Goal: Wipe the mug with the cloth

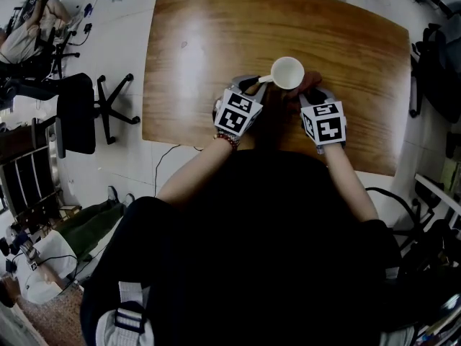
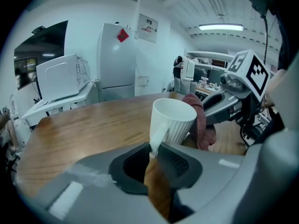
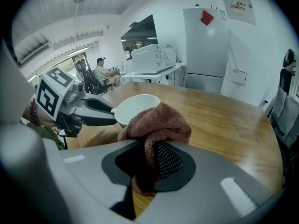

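A white ribbed mug (image 1: 287, 72) is held above the wooden table (image 1: 194, 56), upright with its mouth up. My left gripper (image 2: 153, 154) is shut on the mug's handle (image 2: 158, 135); the mug body (image 2: 173, 120) stands just beyond the jaws. My right gripper (image 3: 148, 164) is shut on a reddish-brown cloth (image 3: 157, 127), bunched above the jaws. The cloth (image 2: 200, 120) presses against the mug's side opposite the handle. In the right gripper view the mug (image 3: 135, 108) shows behind the cloth, with the left gripper (image 3: 96, 107) at its handle.
A black office chair (image 1: 83, 110) stands left of the table. More chairs and cables lie at the right edge (image 1: 436, 63). A fridge (image 2: 117, 62) and a microwave (image 2: 58, 76) stand behind the table. A person (image 3: 102, 69) sits far off.
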Motion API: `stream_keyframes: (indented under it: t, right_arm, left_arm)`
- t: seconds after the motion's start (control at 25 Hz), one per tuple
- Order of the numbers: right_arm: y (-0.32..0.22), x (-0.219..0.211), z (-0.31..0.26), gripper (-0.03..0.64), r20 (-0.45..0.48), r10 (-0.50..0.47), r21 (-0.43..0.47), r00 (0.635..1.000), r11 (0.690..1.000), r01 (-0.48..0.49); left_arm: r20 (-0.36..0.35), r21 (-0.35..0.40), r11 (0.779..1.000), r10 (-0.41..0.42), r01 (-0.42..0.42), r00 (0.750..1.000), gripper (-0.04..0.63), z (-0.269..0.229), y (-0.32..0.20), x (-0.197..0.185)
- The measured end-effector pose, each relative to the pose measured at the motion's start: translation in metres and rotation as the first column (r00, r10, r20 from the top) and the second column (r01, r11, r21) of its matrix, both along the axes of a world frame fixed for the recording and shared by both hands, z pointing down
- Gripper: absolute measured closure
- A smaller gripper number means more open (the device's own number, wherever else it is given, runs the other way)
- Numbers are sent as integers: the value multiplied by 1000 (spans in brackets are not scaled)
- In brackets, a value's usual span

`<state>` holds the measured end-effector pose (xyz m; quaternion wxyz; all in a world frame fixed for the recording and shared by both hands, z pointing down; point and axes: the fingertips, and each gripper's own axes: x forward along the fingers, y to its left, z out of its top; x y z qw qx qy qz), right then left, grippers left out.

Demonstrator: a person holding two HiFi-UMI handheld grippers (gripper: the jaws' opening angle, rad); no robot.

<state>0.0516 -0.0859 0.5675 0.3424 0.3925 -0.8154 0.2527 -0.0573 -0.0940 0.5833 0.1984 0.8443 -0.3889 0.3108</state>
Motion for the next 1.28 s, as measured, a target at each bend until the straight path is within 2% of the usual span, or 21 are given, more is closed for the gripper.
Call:
stream_keyframes:
  t: [0.12,0.44,0.6,0.8,1.08,1.28]
  right_arm:
    - [9,-2,-5,552,29,0,-5,1000,1000,0]
    - [-1,-2,25,552,13,22,-38,1000,999,-21]
    - [-9,-4,33,552,-12,-1,-31,1000,1000,0]
    - [-10,0,17,552,18,10,-16,1000,1000,-10]
    - [-6,-3,-5,552,79,17,18,997,1000,-18]
    - [-6,4,5,552,67,17,7,998,1000,-18]
  left_arm:
    - [13,-1,1000,26,-26,1000,529,0,4,4]
    - [0,-23,997,76,-76,997,522,1,15,13]
    - [-7,-36,993,109,-109,994,517,1,20,19]
    - [-21,-40,987,155,-156,988,517,0,26,30]
    - [-51,-30,969,245,-247,968,531,-3,29,55]
    - [-37,-27,950,310,-311,950,535,0,31,71]
